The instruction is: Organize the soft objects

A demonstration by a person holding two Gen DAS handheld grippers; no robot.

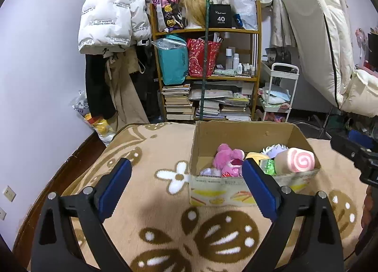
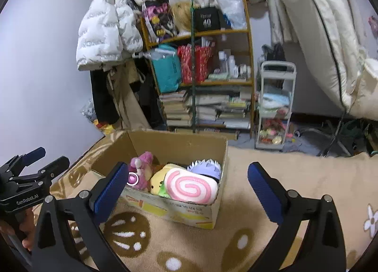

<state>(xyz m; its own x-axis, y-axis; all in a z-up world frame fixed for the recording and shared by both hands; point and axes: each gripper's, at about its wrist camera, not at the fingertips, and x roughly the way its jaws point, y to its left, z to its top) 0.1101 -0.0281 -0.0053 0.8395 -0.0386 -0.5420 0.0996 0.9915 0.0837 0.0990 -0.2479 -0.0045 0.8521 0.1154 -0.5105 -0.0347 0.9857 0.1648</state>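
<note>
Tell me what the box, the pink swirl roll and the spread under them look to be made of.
Box: corrugated cardboard, matte brown inside, with bent edges and a printed front.
Pink swirl roll: plush fabric, seemingly stuffed, judging by its fuzzy surface and rounded, bulging shape.
Spread: thick fleece or pile blanket, probably synthetic; a fuzzy nap shows across the tan and brown flower pattern.

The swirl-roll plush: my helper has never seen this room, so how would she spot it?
Find the open cardboard box on the beige flowered blanket. The swirl-roll plush lies at its front right corner, beside a yellow plush. Only it shows a pink spiral on a white face.
</note>
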